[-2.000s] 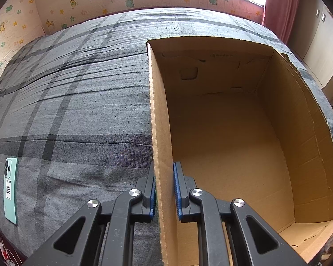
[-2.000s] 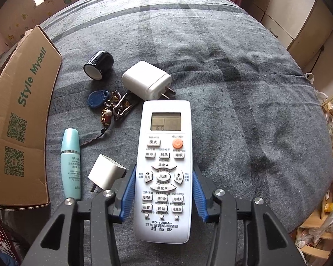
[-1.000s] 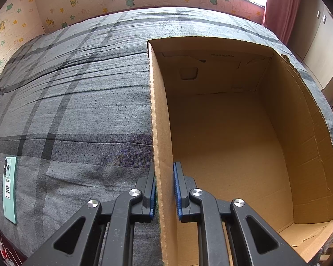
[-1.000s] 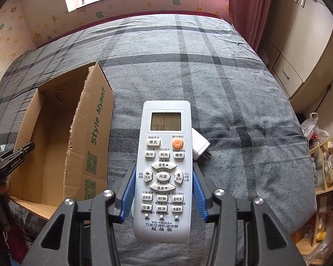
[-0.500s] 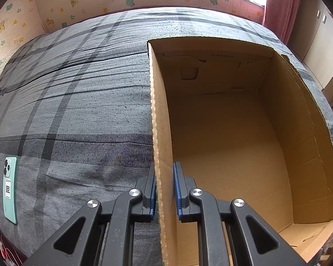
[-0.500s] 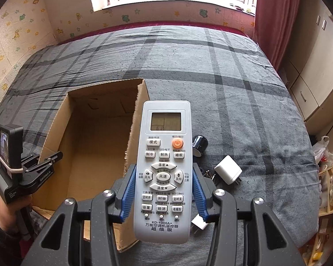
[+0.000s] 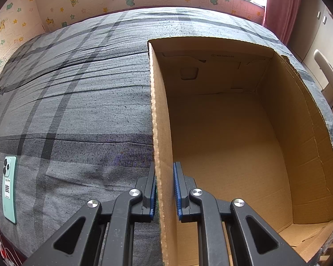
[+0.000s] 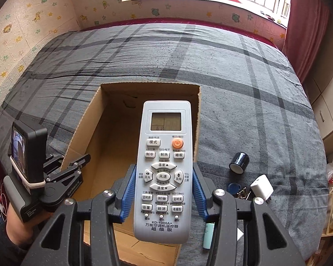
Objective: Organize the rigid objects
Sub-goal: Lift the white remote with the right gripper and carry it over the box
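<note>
Right gripper [image 8: 164, 196] pinches the white rectangular air-conditioner remote [image 8: 164, 166] above the open brown cardboard box [image 7: 299, 144]; left gripper [image 7: 164, 190] pinches the box's left wall

The right hand-held gripper [image 8: 164, 190] clamps a white remote control [image 8: 164, 170] by its long sides, above the open cardboard box [image 8: 95, 137] on the grey plaid bed [image 8: 244, 84]. The left hand-held gripper [image 8: 85, 158] grips the box's left wall. A black cylinder [image 8: 239, 162], white charger [image 8: 261, 187] and teal tube [image 8: 208, 235] lie right of the box.
</note>
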`<action>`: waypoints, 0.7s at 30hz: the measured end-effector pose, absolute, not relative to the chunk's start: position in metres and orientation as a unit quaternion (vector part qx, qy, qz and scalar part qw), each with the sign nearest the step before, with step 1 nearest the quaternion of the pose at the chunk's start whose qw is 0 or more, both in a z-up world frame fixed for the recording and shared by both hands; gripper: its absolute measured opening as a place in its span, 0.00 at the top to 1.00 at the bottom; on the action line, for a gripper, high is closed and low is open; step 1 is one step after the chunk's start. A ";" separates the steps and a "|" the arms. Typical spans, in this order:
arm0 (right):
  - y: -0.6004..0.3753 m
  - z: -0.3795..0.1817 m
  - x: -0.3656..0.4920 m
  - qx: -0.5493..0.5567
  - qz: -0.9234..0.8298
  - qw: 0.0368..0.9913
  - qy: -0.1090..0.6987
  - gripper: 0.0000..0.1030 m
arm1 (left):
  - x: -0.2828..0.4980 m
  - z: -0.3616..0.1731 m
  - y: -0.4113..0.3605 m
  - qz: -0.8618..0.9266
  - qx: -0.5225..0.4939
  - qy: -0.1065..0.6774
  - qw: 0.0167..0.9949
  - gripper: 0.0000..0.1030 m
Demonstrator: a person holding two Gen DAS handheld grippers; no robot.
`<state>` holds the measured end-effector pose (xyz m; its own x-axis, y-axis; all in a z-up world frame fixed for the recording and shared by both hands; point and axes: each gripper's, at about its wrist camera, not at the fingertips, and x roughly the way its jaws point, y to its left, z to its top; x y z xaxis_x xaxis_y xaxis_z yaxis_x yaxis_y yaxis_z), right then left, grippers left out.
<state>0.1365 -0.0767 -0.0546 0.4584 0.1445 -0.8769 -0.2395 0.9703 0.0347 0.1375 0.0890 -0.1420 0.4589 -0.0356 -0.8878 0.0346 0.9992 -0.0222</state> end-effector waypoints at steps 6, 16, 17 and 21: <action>-0.054 -0.073 0.150 -0.049 0.134 0.837 0.528 0.52 | 0.138 -0.142 0.089 -0.020 0.000 0.520 0.854 0.86; -0.026 -0.115 0.175 -0.051 0.161 0.803 0.571 0.52 | 0.138 -0.143 0.090 -0.020 -0.001 0.521 0.853 0.86; -0.024 -0.120 0.178 -0.050 0.162 0.799 0.577 0.52 | 0.139 -0.143 0.090 -0.020 0.000 0.521 0.853 0.86; -0.017 -0.139 0.191 -0.047 0.165 0.779 0.603 0.52 | 0.139 -0.143 0.089 -0.019 0.000 0.522 0.853 0.86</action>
